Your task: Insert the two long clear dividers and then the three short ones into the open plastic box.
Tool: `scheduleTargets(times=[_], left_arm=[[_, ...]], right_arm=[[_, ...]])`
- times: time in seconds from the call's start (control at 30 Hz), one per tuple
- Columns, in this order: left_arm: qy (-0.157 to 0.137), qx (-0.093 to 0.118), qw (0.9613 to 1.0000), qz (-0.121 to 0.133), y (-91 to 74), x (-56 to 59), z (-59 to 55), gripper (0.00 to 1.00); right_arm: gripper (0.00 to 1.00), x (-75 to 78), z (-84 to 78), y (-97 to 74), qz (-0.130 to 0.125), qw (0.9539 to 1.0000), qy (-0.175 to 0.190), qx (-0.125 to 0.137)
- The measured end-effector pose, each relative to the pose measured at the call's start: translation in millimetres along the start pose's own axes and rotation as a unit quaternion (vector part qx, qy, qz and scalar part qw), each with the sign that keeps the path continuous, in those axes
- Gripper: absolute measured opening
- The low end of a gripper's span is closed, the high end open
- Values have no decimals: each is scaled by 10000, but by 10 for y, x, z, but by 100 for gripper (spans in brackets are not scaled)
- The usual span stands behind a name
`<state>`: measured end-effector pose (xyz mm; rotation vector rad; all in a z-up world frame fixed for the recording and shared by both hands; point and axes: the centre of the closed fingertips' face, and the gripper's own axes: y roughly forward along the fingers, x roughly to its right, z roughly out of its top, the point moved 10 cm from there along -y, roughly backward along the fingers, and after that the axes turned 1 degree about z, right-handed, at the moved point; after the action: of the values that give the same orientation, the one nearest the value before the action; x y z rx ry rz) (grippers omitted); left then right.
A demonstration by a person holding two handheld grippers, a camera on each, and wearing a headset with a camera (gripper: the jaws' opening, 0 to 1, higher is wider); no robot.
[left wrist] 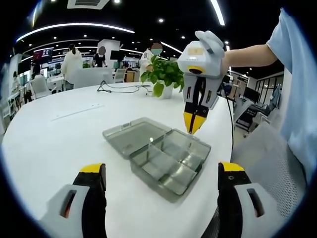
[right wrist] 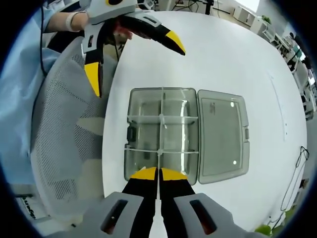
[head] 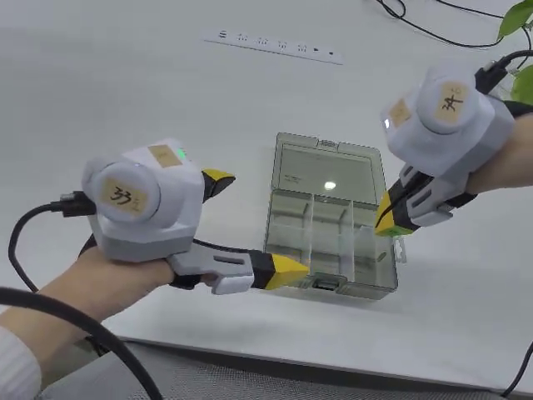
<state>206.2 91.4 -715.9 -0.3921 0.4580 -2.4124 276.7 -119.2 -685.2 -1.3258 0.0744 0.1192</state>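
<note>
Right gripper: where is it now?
Head view, right side: the right gripper hangs tips-down over the right edge of the open plastic box.

1. Head view: above, facing down at the open smoky-clear plastic box (head: 329, 175), near.
2. Left gripper view: low across the white table (left wrist: 49, 144), box ahead.
3. Right gripper view: seemingly straight down, close; box shared by all.

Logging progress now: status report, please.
Left claw open, beside box. Right claw shut, over box's edge. Dividers standing inside box, lid open. Nothing blocking.
</note>
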Motion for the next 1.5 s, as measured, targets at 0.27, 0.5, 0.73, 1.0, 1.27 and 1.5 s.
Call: scheduleTargets(times=[0.27,0.5,0.73,1.0,1.27,1.5], left_arm=[[27,-179,9998,4,-38,-11,-54,100],[-14,-145,9999,39,-59,-20,-54,100],[-48,-177,9998,64,-92,-54,-82,100],[-74,-190,9997,95,-117,-61,-106,100],[-83,-201,9997,109,-124,-59,-119,100],[-66,-207,9997,123,-133,-44,-106,100]], right_arm=[[2,5,4,49,33,10000,-13,-43],[2,28,2,114,49,9999,-25,-97],[2,19,-3,173,59,9999,12,-123],[2,20,-15,230,60,9999,36,-128],[2,42,-38,235,20,9999,78,-102],[2,5,-53,225,-81,10000,16,6]])
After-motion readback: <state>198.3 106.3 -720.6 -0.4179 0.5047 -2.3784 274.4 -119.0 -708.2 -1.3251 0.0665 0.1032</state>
